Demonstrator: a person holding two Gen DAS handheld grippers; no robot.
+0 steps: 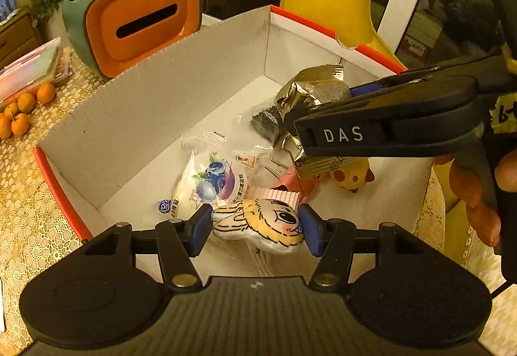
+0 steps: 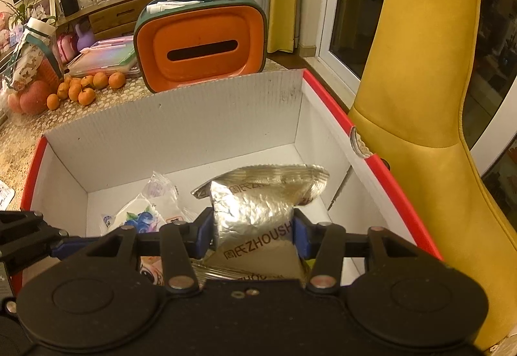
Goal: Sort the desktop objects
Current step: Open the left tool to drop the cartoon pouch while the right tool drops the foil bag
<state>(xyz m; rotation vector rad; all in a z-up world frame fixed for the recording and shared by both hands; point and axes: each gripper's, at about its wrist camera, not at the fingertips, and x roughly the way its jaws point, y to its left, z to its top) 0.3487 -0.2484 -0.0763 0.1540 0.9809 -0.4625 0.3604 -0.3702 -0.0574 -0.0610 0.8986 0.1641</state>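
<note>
1. Two grippers reach into a white cardboard box [image 2: 181, 117] with red edges, on a lace-patterned tablecloth [image 1: 29, 220]; behind the box stand an orange tissue holder [image 2: 200, 49] and a yellow chair [image 2: 420, 117].
2. Inside the box, the left gripper [image 1: 257, 226], tilted downward, pinches a small plush toy [image 1: 261, 223] between its blue pads.
3. Also in the box, the right gripper [image 2: 253, 231] clamps a silver foil packet [image 2: 255, 204], jaws half-wide.
4. The packet reads "ZHOUSH"; the right gripper's side reads "DAS".

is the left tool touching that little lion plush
Touching. The left wrist view shows the left tool's blue pads pressed against both sides of the lion plush.
</note>
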